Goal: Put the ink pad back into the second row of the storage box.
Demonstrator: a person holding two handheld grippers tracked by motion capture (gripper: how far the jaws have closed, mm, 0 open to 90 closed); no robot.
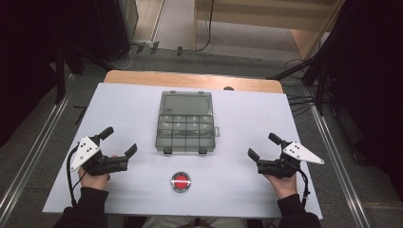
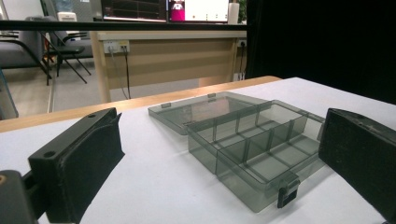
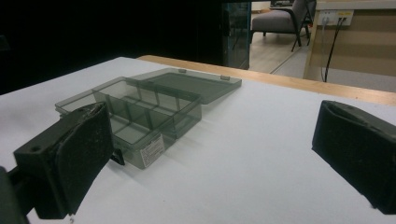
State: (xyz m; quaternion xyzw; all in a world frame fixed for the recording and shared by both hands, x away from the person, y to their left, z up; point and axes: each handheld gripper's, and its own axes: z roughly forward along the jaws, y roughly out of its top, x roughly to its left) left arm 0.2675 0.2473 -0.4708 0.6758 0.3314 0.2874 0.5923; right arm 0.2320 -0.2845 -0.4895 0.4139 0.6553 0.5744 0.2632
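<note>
High view: a smoke-grey compartment box (image 1: 185, 122) lies open mid-worktop (image 1: 256, 185), lid flat on the far side; left tongs (image 1: 119, 141) and right tongs (image 1: 261, 145) rest apart and empty on either side, a round red button (image 1: 181, 182) near.

Left gripper view: the box (image 2: 252, 144) looks like light, stiff, slick plastic with thin dividers.

Right gripper view: best gripped by a side wall (image 3: 154, 147) or the lid edge.

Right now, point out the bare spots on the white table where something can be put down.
Free: the white table left of the open smoky-grey plastic compartment box, the matching stretch to its right, and the near strips either side of the round red-and-silver disc. Crowded: the centre, and near corners held by the left gripper and right gripper.
</note>
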